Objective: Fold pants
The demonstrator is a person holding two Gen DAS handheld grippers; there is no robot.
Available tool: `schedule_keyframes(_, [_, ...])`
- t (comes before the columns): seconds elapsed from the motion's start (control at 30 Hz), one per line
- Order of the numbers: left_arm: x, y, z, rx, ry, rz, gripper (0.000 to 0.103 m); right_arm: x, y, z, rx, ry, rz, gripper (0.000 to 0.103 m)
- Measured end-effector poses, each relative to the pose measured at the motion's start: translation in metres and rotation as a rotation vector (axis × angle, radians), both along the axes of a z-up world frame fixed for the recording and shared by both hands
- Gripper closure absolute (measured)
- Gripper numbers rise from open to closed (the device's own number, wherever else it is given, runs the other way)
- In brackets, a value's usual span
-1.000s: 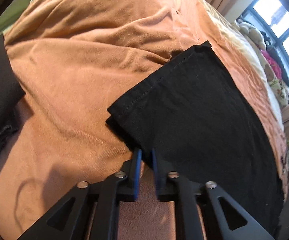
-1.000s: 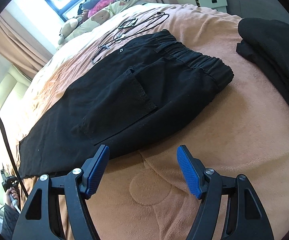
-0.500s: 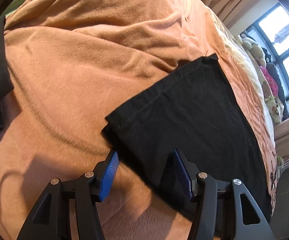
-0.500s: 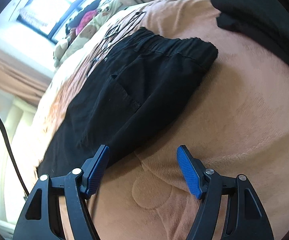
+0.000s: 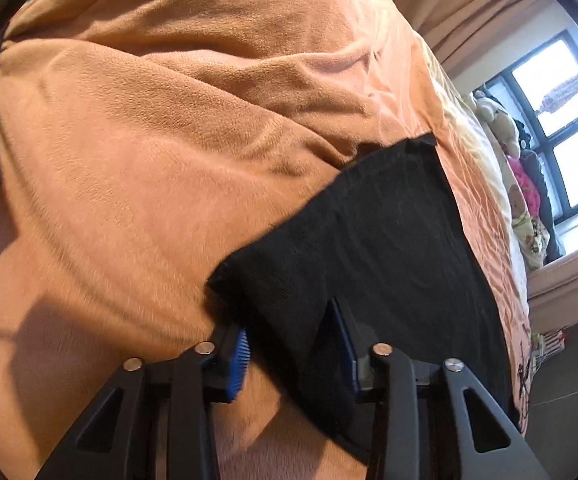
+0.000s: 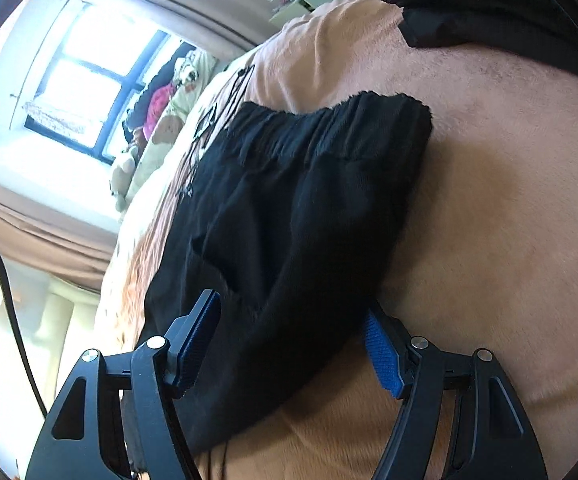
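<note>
Black pants [image 6: 309,208] lie flat on an orange blanket [image 5: 149,168]. The right wrist view shows their elastic waistband [image 6: 349,128] at the far end. My right gripper [image 6: 291,304] stands open, low over the near side edge of the pants, and the cloth runs between its two blue pads [image 6: 383,356]. In the left wrist view the hem end of a pant leg [image 5: 369,240] points up and to the left. My left gripper [image 5: 289,320] straddles the near hem corner. Its jaws are closing with black cloth between the pads [image 5: 239,360], which do not visibly pinch it.
Another dark garment [image 6: 489,8] lies on the blanket beyond the waistband. Thin cables [image 6: 217,112] rest on the bed behind the pants. Stuffed toys [image 6: 185,76] sit under the window [image 5: 549,112]. A black cord [image 6: 13,320] hangs at the left.
My left gripper went from shut at the hem edge to wide open, slid over the corner, then narrowed. My right gripper sank, rolled and moved onto the pants' edge, staying open.
</note>
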State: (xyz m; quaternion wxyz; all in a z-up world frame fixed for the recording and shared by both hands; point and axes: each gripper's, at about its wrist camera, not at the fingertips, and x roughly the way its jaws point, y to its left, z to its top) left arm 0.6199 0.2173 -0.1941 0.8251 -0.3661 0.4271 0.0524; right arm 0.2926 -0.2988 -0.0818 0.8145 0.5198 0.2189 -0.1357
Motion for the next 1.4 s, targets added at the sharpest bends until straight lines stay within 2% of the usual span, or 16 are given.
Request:
schedule_keyframes(0.03, [0.001, 0.002, 0.0, -0.012, -0.008, 0.009, 0.067, 0.002, -0.001, -0.001, -0.006, -0.009, -0.01, 0.034])
schedule_keyframes(0.1, [0.004, -0.001, 0.0, -0.009, -0.011, 0.011, 0.071, 0.005, 0.002, -0.003, -0.018, -0.017, -0.017, 0.044])
schedule_keyframes(0.17, [0.004, -0.004, 0.003, -0.004, -0.017, 0.002, 0.088, 0.011, 0.003, -0.007, -0.019, -0.003, -0.015, 0.071])
schedule_keyframes(0.2, [0.004, -0.005, 0.006, -0.006, -0.027, -0.007, 0.09, 0.012, 0.003, -0.008, -0.014, 0.004, -0.02, 0.076])
schedule_keyframes(0.27, [0.004, -0.01, 0.019, 0.047, -0.046, -0.018, 0.091, 0.006, 0.001, -0.003, 0.01, -0.015, -0.024, 0.09])
schedule_keyframes(0.33, [0.005, -0.012, 0.033, 0.074, -0.06, -0.019, 0.092, 0.001, 0.004, 0.008, -0.009, -0.041, -0.012, 0.093])
schedule_keyframes(0.43, [0.006, -0.01, 0.057, 0.069, -0.101, -0.011, 0.092, -0.001, 0.011, 0.031, -0.083, -0.045, 0.01, 0.095])
schedule_keyframes(0.6, [-0.001, -0.017, 0.098, 0.098, -0.16, -0.031, 0.093, -0.01, 0.02, 0.06, -0.106, -0.104, 0.017, 0.095])
schedule_keyframes(0.83, [-0.031, -0.012, 0.134, 0.131, -0.191, -0.018, 0.093, -0.028, 0.018, 0.069, -0.107, -0.118, 0.047, 0.095])
schedule_keyframes(1.13, [-0.098, 0.006, 0.146, 0.125, -0.185, 0.014, 0.093, -0.063, -0.002, 0.063, -0.074, -0.092, 0.105, 0.095])
schedule_keyframes(1.4, [-0.159, 0.015, 0.151, 0.128, -0.19, 0.03, 0.093, -0.088, -0.011, 0.074, -0.078, -0.081, 0.134, 0.095])
